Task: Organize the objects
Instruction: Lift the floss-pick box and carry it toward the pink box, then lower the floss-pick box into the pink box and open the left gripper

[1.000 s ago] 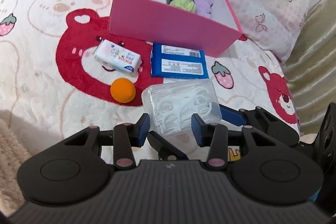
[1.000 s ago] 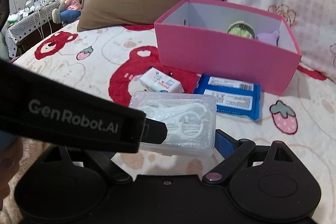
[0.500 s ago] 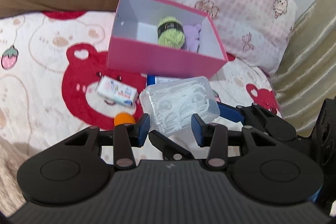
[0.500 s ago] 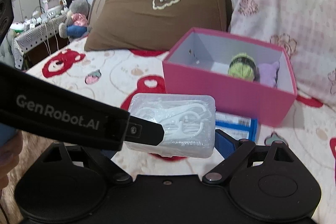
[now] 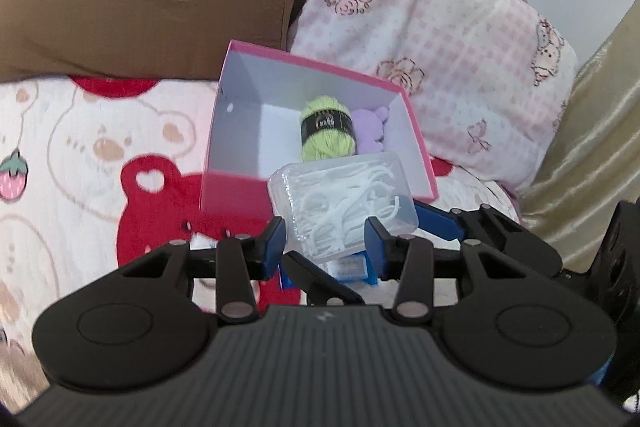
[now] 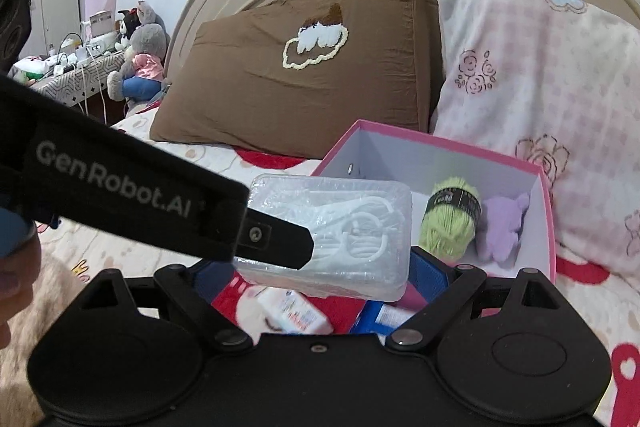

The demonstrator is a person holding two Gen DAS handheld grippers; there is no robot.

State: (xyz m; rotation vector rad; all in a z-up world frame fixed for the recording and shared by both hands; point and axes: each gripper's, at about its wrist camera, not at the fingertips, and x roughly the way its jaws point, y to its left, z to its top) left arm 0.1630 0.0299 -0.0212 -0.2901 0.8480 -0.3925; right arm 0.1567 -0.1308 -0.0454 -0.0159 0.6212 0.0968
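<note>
At frame centre, the left gripper (image 5: pixel 326 241) and right gripper (image 6: pixel 320 267) both clamp the clear plastic floss-pick box (image 5: pixel 344 205), airborne before the open pink cardboard box (image 5: pixel 224 123). Uneven release could tip it outside.

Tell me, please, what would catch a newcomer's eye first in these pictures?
The clear box of floss picks, held off the bed between both grippers, sits front and centre. Just behind it stands the open pink box, with a green yarn ball and a purple plush toy inside.
</note>
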